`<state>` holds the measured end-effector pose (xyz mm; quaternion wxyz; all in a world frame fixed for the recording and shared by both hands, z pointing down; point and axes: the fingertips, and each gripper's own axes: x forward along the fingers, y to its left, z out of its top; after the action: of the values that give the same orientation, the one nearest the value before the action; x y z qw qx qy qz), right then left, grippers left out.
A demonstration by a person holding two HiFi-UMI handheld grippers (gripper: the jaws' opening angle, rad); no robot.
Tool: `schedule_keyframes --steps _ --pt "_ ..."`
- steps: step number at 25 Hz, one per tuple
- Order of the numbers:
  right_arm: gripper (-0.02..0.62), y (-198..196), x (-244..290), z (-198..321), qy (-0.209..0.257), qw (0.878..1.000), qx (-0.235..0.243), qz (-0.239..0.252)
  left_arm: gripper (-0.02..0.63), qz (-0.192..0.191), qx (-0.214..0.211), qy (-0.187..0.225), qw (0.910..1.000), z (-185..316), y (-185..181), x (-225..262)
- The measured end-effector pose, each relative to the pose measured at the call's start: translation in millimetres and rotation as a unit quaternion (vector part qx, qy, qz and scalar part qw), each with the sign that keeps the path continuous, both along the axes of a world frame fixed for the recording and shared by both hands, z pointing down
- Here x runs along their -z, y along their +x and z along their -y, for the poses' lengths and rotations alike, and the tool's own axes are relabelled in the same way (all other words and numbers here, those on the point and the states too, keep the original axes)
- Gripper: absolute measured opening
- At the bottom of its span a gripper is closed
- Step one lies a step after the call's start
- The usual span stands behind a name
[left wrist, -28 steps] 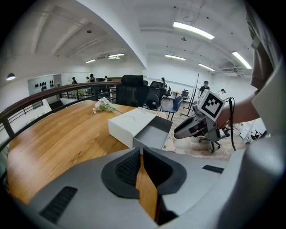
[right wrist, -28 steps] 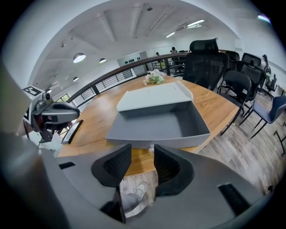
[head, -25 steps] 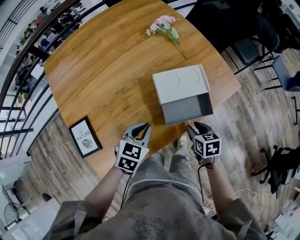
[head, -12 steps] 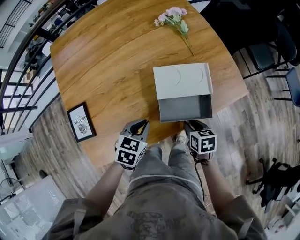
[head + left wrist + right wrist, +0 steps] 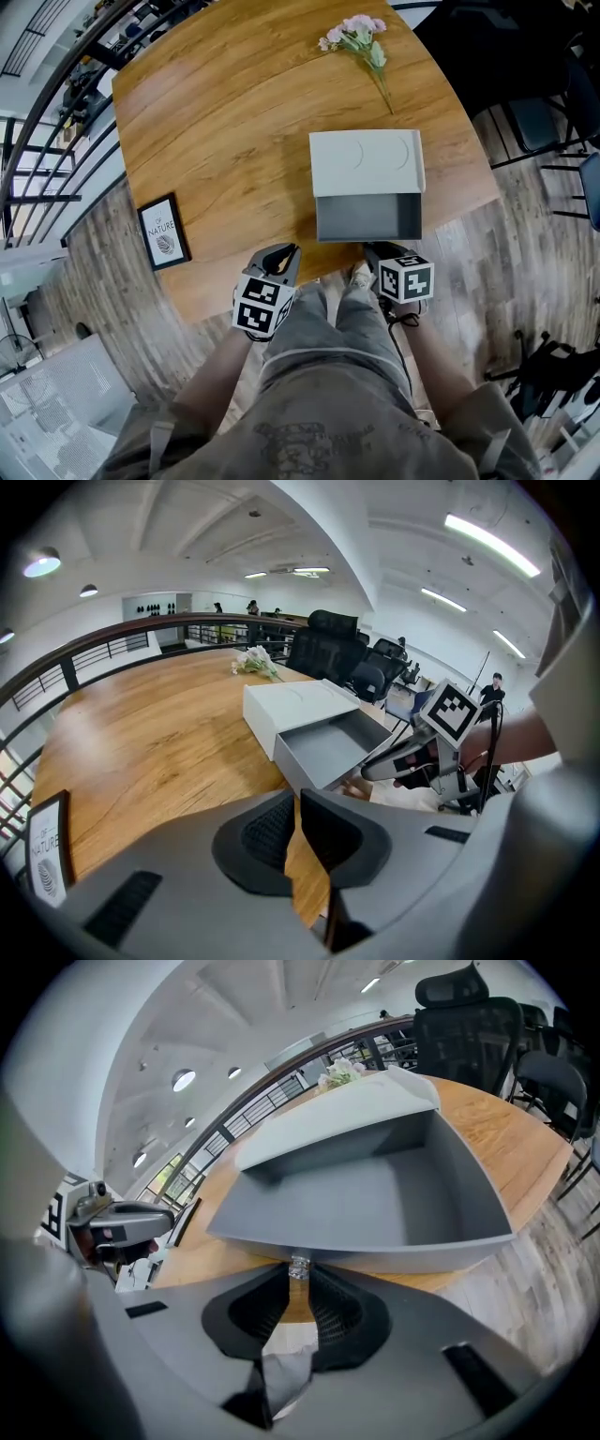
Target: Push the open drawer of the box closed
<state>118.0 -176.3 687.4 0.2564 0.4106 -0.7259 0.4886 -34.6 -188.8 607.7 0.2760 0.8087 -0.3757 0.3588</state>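
Looking at a white box (image 5: 366,161) on the wooden tabletop (image 5: 234,122), set toward the near right edge. Flat lid with two faint curved marks. Grey drawer (image 5: 367,217) pulled out toward the person, front wall nearly at the tabletop's edge, small shiny knob (image 5: 299,1267) at the middle of that wall. Right gripper (image 5: 380,251) just off the drawer front, fingers closing, narrow gap, knob between the tips, not clearly pinched. Left gripper (image 5: 284,253) at the tabletop's near edge, left of the drawer and apart from it, fingers nearly together with nothing between. Pink flowers (image 5: 361,37) lying at the far side, well apart from the box. Framed picture (image 5: 164,232) leaning at the left edge. Wood-plank floor (image 5: 506,253) below, dark railing (image 5: 112,639) curving round the left, black office chairs (image 5: 469,1026) beyond the tabletop, white vaulted ceiling with strip lights.
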Motion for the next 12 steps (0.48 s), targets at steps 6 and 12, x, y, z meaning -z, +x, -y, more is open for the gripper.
schedule_keyframes --steps 6,12 --pt "0.081 3.0 3.4 15.7 0.002 1.0 -0.009 -0.003 0.035 -0.003 0.004 0.001 1.0 3.7 -1.9 3.1" --pt "0.081 4.7 1.9 32.1 -0.003 1.0 -0.007 0.001 0.035 -0.007 0.003 0.017 0.9998 21.3 0.0 15.2"
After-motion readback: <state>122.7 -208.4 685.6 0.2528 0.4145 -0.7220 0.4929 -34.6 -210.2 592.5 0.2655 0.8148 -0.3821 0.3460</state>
